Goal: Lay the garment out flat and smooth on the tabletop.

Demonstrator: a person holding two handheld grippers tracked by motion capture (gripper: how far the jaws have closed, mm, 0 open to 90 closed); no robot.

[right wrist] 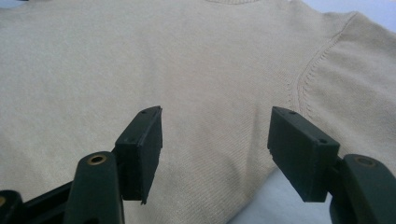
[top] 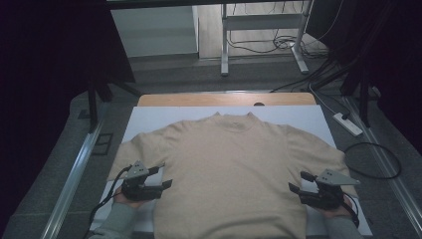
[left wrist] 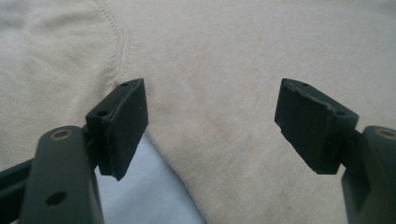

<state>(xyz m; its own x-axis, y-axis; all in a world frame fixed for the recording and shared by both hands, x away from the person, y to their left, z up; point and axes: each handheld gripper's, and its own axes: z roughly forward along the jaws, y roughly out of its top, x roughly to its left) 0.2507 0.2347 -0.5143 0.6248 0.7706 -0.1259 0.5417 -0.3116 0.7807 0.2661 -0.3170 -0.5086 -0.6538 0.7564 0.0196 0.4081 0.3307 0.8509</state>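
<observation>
Beige sweater [top: 229, 169] flat on white sheet [top: 149, 117], left hand-held gripper [top: 166, 180] and right hand-held gripper [top: 297, 182] both wide, empty.

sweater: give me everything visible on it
The sweater is beige, a fine knit by its look, with a low ribbed collar at the far end and stitched seams where the sleeves join the body. It lies flat and spread, face up, collar away from the person, on a white sheet that covers the table. Both sleeves angle outward and down. The left gripper and right gripper sit at its two sides near the armpits, jaws open, with no fabric pinched.
</observation>
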